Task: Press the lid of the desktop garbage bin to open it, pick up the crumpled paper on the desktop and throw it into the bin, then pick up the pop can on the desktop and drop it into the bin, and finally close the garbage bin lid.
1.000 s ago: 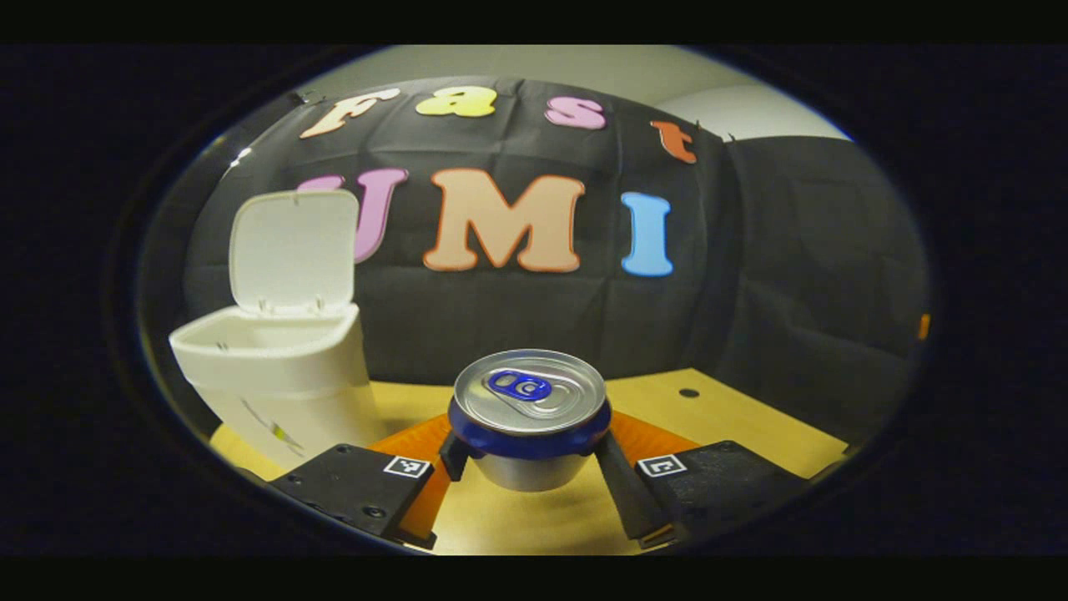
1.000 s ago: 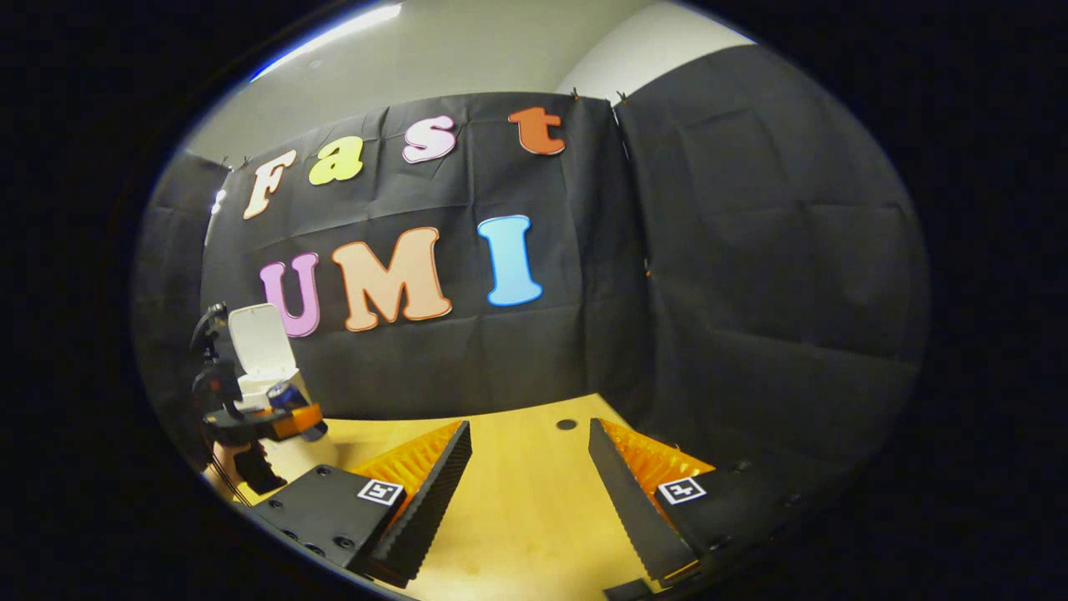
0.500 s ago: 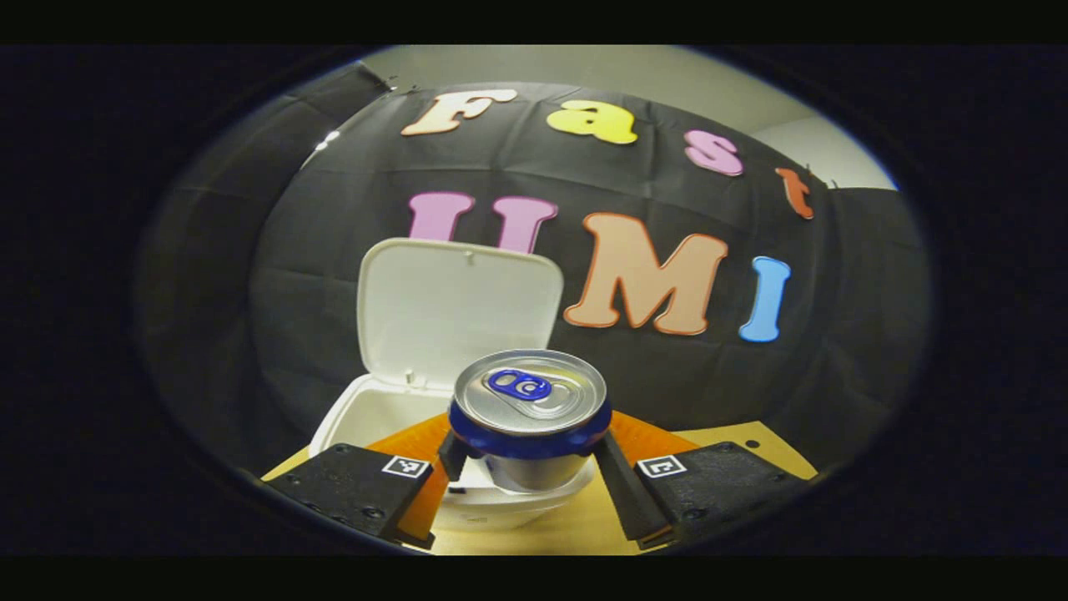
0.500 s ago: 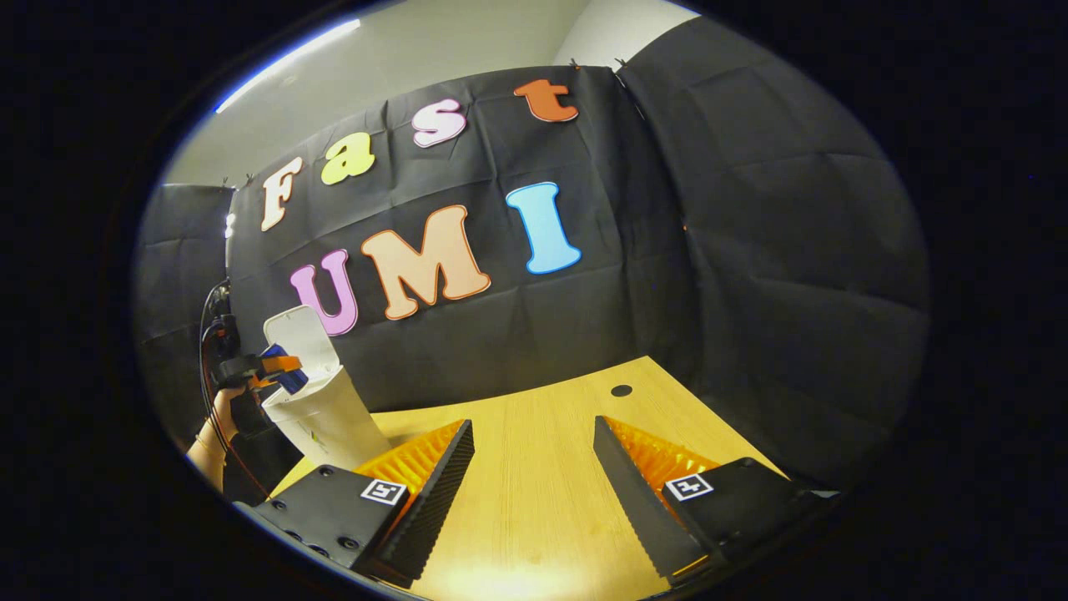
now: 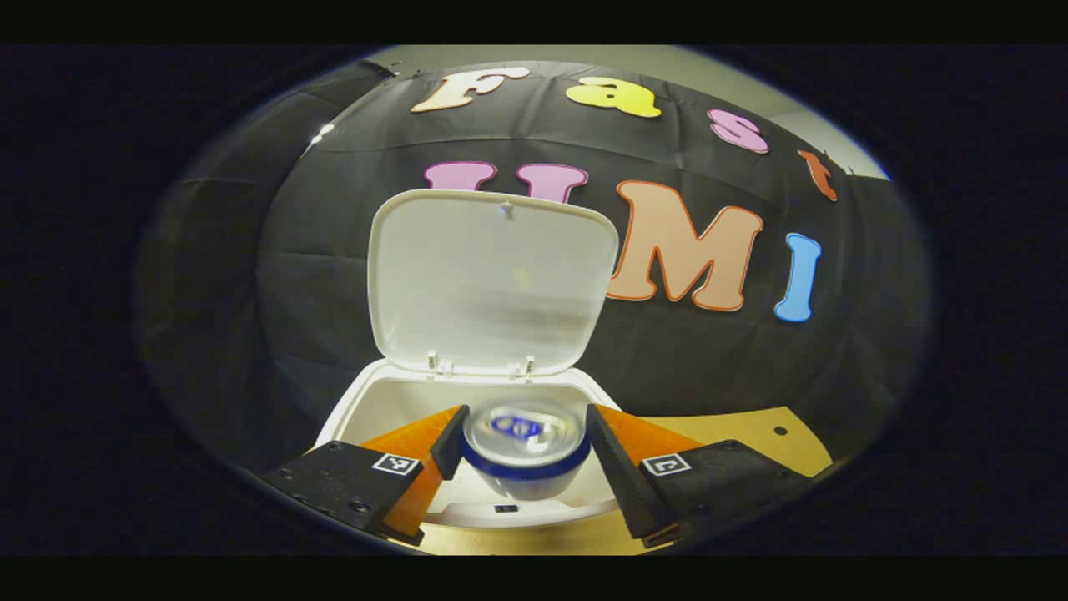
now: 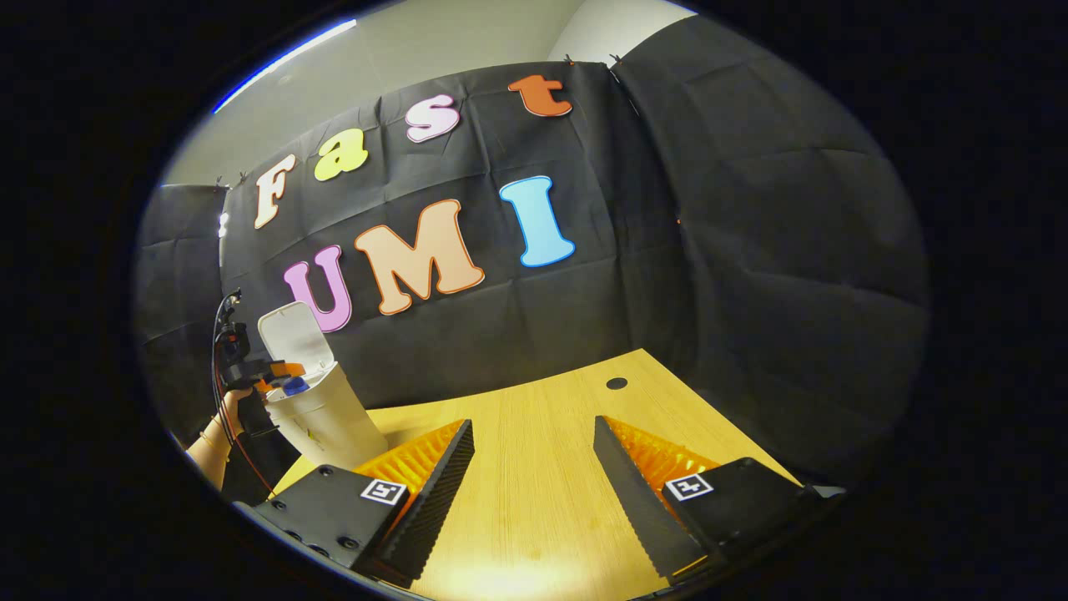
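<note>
Released since the previous frame, the pop can [image 5: 526, 446] drops blurred between the left gripper [image 5: 521, 442]'s parted fingers into the bin [image 5: 375, 401], lid [image 5: 492, 280] upright. Right gripper [image 6: 534, 476] hangs wide open, holding nothing, above bare desktop [image 6: 534, 434].

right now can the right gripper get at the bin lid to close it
Probably not yet: the right gripper hangs open over bare table, while the bin and its raised lid stand far off beside the left gripper.

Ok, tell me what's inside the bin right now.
The pop can sits blurred in the bin's open mouth, between the left claw's spread fingers. Anything deeper, crumpled paper included, is hidden behind it.
</note>
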Action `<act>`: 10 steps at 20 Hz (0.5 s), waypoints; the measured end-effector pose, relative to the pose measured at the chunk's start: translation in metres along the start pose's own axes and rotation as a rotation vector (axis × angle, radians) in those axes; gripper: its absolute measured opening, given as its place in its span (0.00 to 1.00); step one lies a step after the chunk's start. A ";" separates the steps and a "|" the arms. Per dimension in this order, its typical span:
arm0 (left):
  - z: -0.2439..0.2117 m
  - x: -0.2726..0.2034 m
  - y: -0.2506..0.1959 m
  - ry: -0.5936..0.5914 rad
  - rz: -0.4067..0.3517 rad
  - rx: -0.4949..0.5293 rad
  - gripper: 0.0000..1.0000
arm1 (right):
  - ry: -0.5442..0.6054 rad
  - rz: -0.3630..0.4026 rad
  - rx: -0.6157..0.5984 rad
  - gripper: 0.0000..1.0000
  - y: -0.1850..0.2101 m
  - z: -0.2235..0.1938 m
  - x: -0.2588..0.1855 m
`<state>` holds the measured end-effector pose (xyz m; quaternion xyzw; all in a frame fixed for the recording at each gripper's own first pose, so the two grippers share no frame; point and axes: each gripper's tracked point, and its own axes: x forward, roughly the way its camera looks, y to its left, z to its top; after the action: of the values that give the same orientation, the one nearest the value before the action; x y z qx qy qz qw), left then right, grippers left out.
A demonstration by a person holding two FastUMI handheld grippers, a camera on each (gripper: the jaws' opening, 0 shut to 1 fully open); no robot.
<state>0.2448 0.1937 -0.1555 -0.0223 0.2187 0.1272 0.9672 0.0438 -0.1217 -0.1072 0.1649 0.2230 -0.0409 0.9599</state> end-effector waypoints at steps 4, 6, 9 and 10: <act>0.026 -0.010 0.003 -0.057 0.009 0.011 0.88 | -0.001 -0.004 0.005 0.96 -0.004 0.001 0.000; 0.056 -0.018 -0.001 -0.105 -0.005 0.033 0.88 | -0.005 -0.013 0.003 0.96 -0.005 0.002 0.002; 0.122 -0.027 -0.008 -0.191 -0.030 0.067 0.87 | -0.014 -0.004 -0.032 0.96 0.002 0.004 0.005; 0.140 -0.025 -0.010 -0.201 -0.034 0.078 0.87 | -0.012 0.003 -0.039 0.96 0.005 0.004 0.006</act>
<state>0.2841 0.1916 -0.0181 0.0244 0.1251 0.1037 0.9864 0.0517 -0.1185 -0.1050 0.1460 0.2179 -0.0361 0.9643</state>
